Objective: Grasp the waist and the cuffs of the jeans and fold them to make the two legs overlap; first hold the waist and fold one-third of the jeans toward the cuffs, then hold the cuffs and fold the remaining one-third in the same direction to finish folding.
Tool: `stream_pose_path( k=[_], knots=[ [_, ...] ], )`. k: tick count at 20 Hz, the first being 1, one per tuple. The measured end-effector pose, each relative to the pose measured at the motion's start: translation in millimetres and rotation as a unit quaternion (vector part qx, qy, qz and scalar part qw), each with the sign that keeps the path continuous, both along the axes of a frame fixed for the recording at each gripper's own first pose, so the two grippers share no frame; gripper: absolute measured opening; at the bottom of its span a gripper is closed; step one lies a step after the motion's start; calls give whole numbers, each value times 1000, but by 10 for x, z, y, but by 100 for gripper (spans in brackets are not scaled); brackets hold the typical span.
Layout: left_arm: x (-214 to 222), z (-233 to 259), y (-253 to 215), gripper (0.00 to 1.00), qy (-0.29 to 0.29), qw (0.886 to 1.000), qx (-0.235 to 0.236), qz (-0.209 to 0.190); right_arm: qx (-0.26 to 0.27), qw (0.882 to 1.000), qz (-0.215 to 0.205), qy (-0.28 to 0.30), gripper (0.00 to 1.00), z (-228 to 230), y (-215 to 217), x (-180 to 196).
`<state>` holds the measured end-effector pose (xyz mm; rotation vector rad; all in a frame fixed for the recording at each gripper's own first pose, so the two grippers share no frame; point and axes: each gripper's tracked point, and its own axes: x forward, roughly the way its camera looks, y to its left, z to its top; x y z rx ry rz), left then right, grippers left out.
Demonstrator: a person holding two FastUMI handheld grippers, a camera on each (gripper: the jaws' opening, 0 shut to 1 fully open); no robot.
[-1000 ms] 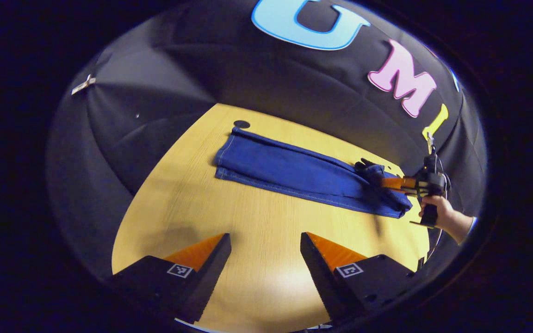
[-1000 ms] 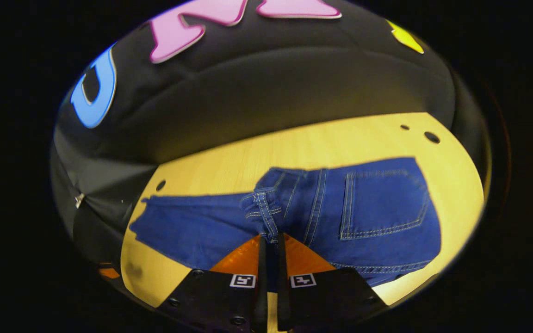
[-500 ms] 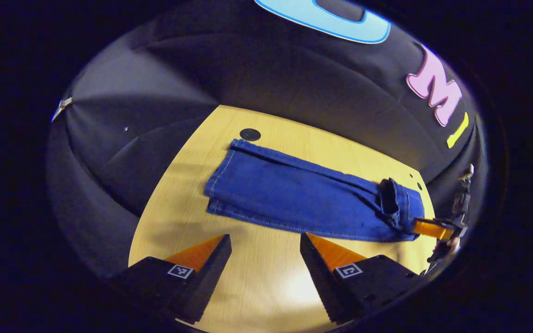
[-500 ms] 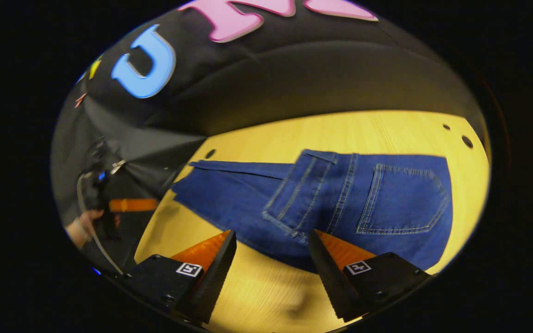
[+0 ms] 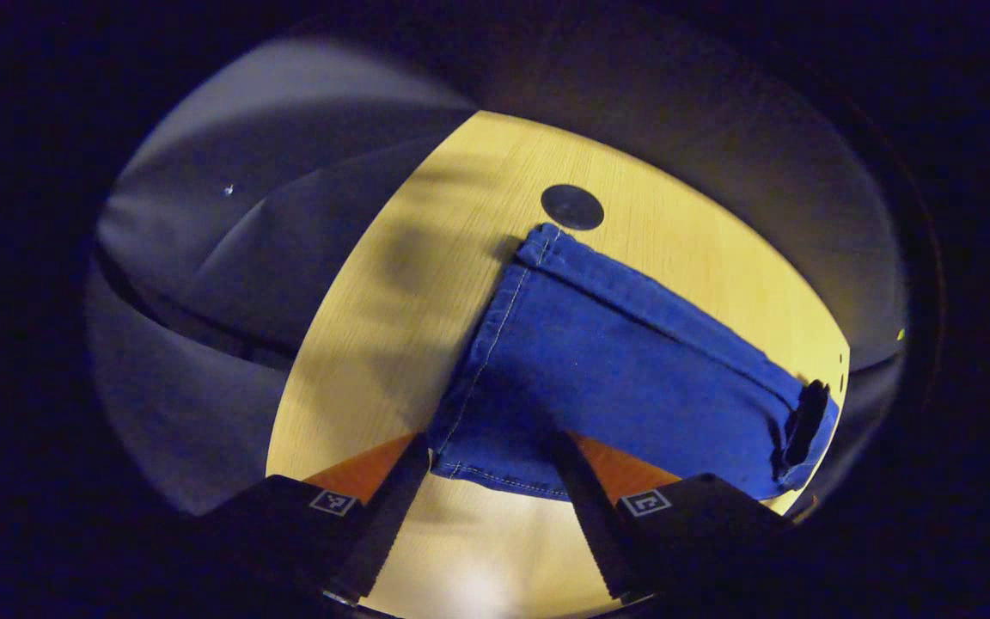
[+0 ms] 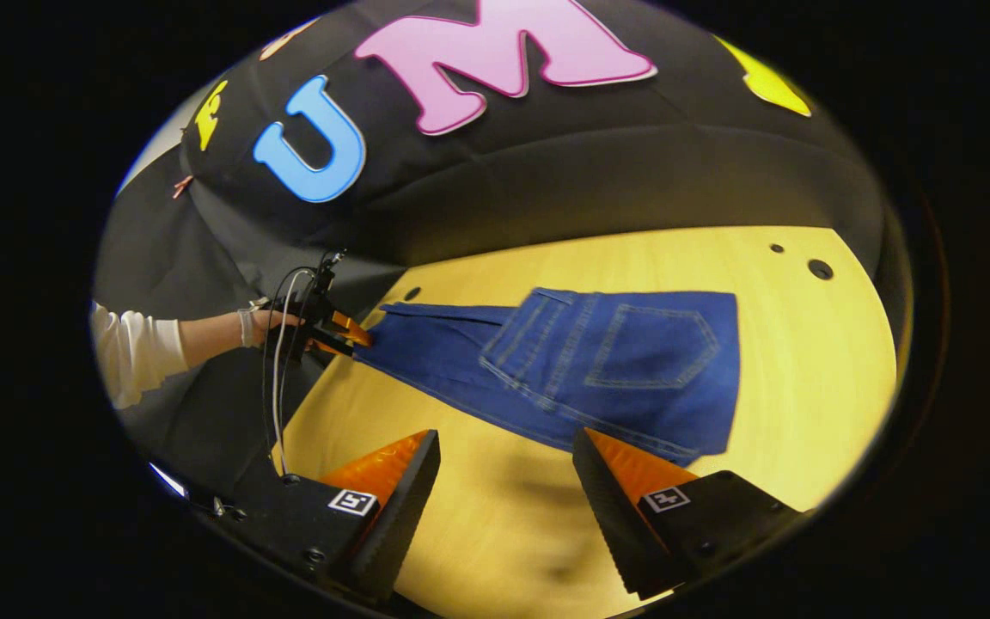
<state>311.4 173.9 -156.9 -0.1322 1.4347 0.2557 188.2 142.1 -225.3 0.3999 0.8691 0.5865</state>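
Note:
The blue jeans [image 5: 624, 370] lie on the wooden table [image 5: 375, 344] with the legs overlapped. Their waist part [image 6: 632, 361] is folded over the legs, back pockets up. In the left gripper view my left gripper [image 5: 486, 507] is open, and the near corner of the cuffs [image 5: 495, 430] sits between its fingers. In the right gripper view my right gripper [image 6: 504, 507] is open with nothing in it, above bare table in front of the folded waist. That view also has the left gripper [image 6: 356, 338] at the cuffs, held by a hand [image 6: 259, 327].
A black round disc [image 5: 572, 206] lies in the table just beyond the cuffs. Small holes [image 6: 820, 269] mark the table's far right corner. A cable [image 6: 276, 387] hangs from the left gripper. The booth's black cloth walls close in behind the table.
My right gripper let go of the waist, opened and drew back from the folded jeans. My left gripper moved forward to the cuffs, which now lie between its fingers.

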Motion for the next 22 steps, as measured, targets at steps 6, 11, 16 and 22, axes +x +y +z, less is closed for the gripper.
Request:
stream_pose_path(
  k=[6,11,16,22],
  knots=[
    [35,178,-101,96,7,999,13,-48,5,1000,-9,5,96,24,-270,21],
    [87,79,-395,19,-1,998,23,-58,36,999,-19,-1,96,175,-348,133],
    [428,694,-1277,8,-119,987,-92,-59,29,998,-45,-33,96,291,-717,383],
    [845,2631,-2291,9,-271,932,-124,-205,26,993,-84,-74,95,522,-1378,848]
  ],
)
